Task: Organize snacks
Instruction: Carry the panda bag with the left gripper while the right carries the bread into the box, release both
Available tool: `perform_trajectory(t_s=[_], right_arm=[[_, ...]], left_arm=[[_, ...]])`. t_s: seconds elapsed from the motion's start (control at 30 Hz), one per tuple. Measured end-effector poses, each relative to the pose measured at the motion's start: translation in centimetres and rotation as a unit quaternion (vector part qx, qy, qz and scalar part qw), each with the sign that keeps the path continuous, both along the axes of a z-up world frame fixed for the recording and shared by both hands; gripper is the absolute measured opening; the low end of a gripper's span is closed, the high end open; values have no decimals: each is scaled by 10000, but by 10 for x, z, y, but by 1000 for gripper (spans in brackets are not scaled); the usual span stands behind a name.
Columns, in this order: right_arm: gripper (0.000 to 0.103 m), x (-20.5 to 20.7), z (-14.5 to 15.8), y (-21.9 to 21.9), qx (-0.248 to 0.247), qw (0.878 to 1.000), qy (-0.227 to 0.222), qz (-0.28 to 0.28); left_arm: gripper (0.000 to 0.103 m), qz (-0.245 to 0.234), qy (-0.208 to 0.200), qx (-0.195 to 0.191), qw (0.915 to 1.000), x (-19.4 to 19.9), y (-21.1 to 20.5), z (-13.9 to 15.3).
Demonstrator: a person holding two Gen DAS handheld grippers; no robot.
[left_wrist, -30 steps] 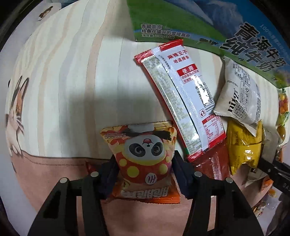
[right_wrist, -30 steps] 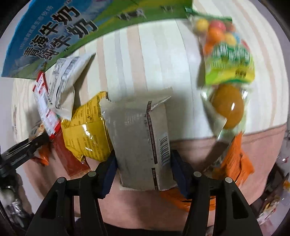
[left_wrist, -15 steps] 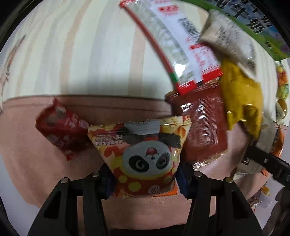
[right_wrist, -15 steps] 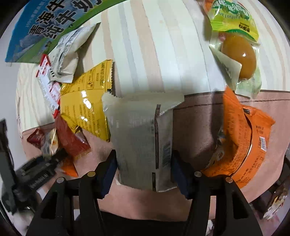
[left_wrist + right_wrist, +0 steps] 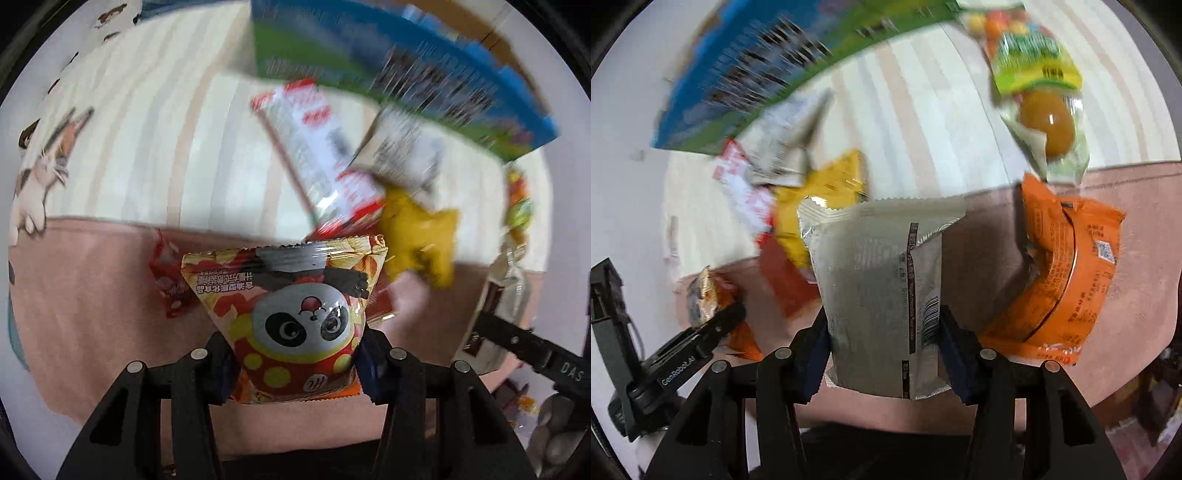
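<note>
Your left tool [image 5: 295,365] is clamped on the panda bag [image 5: 295,314], jaws closing tighter, bag lifted above the pink cloth [image 5: 92,295]. Your right tool [image 5: 884,350] is clamped on the silver pack [image 5: 879,295], jaws also closing, seam and barcode side facing the camera. Loose on the striped cloth [image 5: 147,147] behind: red-white pack [image 5: 314,147], yellow pack [image 5: 417,236], white pack [image 5: 402,155], blue-green box [image 5: 406,66] at the back. Orange bag [image 5: 1060,273] lies just right of the silver pack; egg pack [image 5: 1049,122] and candy bag [image 5: 1030,62] beyond it. Far items are motion-blurred.
</note>
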State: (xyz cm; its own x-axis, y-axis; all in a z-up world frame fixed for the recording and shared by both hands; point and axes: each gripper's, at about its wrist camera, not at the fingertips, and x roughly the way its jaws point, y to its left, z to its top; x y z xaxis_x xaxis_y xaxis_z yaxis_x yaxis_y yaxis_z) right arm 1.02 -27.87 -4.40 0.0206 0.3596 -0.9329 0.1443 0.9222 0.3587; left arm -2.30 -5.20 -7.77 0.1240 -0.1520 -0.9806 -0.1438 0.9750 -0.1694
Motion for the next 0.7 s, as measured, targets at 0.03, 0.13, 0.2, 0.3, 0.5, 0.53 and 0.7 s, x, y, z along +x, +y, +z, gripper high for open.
perform_trajectory(t_s=[0.03,0.13,0.2,0.3,0.5,0.53,0.7], right_arm=[[57,2,9,1,78,9999,-67,-3],[57,26,48,5,314,9986,-423,61],[57,50,76,10,397,9965,-723,135],[57,96,116,6,327,9925,-1160,222],[57,204,142,12,-465,9848,-1638,353],[57,222,139,14,-600,9841,-1632,358],[57,289,116,8,-1100,9843,-1305,439]], left_arm=[[49,4,-115,-99,9999,1,-1,14],[49,-27,-483,-336,9983,16,-5,56],[49,-112,-716,-477,9962,49,-6,88],[49,-243,-1032,-430,9934,100,6,132],[49,-394,-1207,-106,9919,209,4,157],[49,-417,-1148,-13,9925,231,3,151],[49,-538,-754,599,9939,316,-3,107]])
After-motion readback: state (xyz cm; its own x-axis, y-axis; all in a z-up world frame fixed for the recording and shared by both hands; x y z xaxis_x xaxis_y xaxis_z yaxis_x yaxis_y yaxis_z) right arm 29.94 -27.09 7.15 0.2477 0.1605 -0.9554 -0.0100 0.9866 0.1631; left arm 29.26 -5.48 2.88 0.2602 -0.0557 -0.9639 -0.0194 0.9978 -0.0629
